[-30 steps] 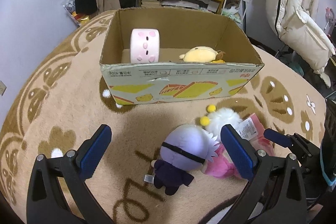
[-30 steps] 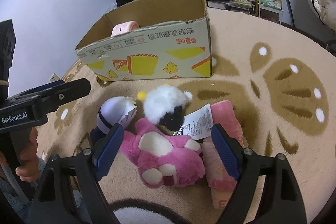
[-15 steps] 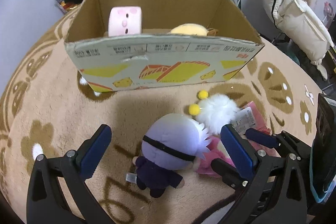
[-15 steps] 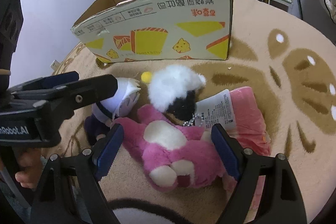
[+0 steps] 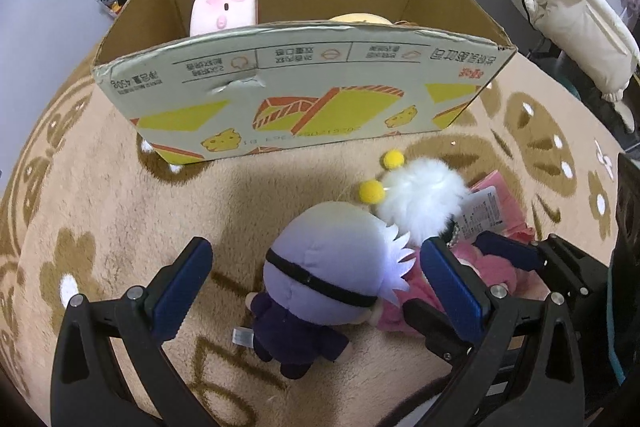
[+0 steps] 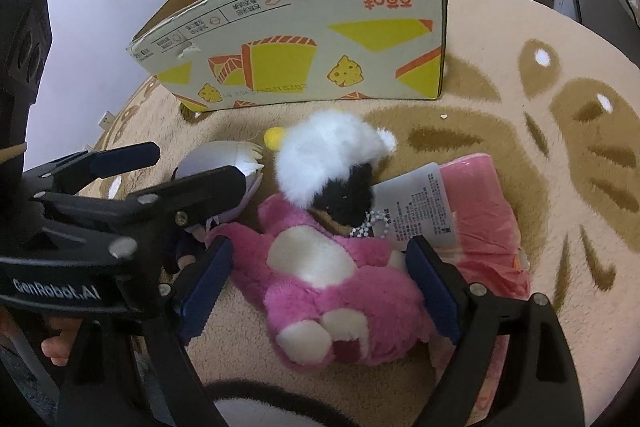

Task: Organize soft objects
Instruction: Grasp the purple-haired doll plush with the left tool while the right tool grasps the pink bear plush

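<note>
Both grippers have sunk closer; left gripper (image 5: 316, 293) spread around our doll (image 5: 328, 267), right gripper (image 6: 320, 291) opening astride the pink bear (image 6: 332, 287). Next, we squeeze.

Rug (image 5: 120, 195) w/ cardboard box (image 5: 304, 99), plush toys (image 6: 332, 275).

One cardboard box (image 5: 304, 95); two plush toys inside; three plush toys on rug; one pink packet (image 6: 480, 203).
</note>
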